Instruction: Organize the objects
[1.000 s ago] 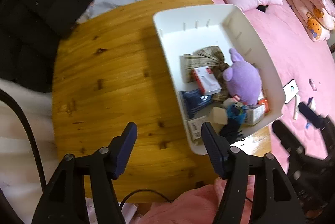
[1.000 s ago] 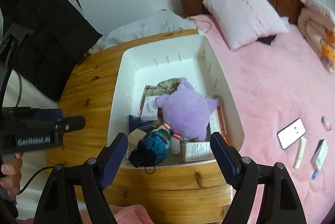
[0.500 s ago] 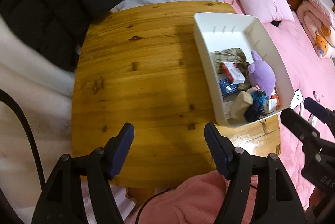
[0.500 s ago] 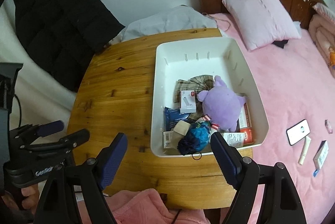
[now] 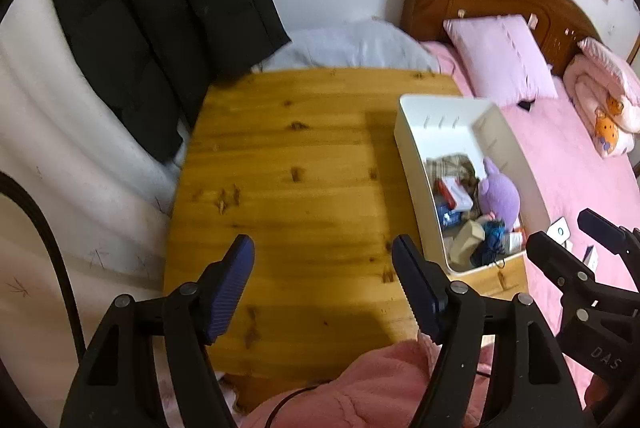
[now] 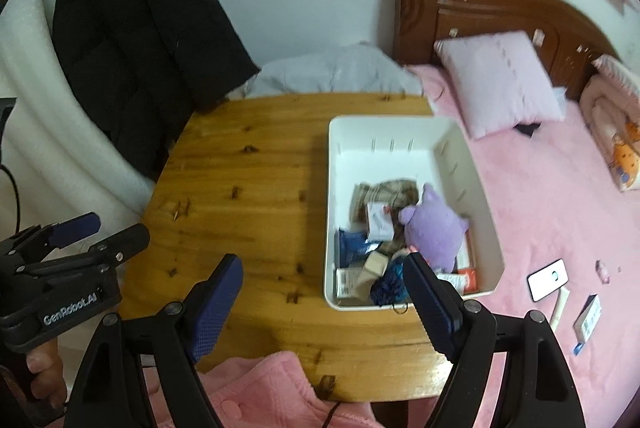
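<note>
Over the last second I have drawn both arms up and back: the round wooden counter (image 6: 248,195), which filled my views a moment ago, now shows nearly whole, with the pink bed (image 6: 540,211) beside it. I read this as stepping away from a finished load, since the counter's bare wood carries nothing but the white rectangular plastic bin (image 6: 484,216). The bin sits at the counter's right edge against the bed, and its near end holds the jumble: the purple plush toy (image 6: 434,232), a checked cloth, small boxes and a dark blue tangle of yarn.

A white phone (image 6: 548,280) and a few small tubes or boxes lie on the bed just past the bin; they may be next.

My left hand-held gripper (image 5: 322,268) hovers over bare wood, jaws spread wide and empty. My right hand-held gripper (image 6: 322,290) hangs above the counter's near edge, also released, holding nothing.
</note>
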Motion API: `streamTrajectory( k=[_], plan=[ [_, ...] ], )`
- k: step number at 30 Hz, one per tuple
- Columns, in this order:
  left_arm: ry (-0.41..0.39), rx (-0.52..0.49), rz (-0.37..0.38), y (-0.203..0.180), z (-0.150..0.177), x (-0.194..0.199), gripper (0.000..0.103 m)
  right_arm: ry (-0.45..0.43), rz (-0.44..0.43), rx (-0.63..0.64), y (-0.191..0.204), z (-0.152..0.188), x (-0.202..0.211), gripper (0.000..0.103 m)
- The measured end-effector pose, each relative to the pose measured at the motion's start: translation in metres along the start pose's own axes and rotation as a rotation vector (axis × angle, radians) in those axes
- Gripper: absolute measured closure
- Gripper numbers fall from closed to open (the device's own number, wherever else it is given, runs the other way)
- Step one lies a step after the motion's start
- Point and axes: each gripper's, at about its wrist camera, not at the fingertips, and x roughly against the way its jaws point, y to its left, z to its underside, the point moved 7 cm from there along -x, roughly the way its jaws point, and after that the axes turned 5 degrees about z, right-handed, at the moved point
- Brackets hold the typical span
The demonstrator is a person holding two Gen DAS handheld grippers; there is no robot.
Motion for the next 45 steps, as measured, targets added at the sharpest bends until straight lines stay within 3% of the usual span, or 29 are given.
streamTrajectory(
  k=[3,8,19,45],
  plan=[
    [-0.049,0.010,-0.009,0.009,-0.002,0.010,0.018,-0.027,0.025,-0.013,0.004,-0.001,0.005,0.018],
    [-0.072,0.040,-0.008,0.025,-0.006,0.014,0.012,-0.042,0.033,-0.037,0.006,0.000,0.006,0.001],
    [-0.094,-0.003,-0.059,0.033,-0.002,0.019,0.008,-0.024,0.033,-0.071,0.016,0.006,0.001,0.001],
    [-0.148,-0.049,-0.052,0.031,-0.010,0.024,0.008,-0.014,0.033,-0.074,0.023,0.004,-0.004,0.001]
  ],
)
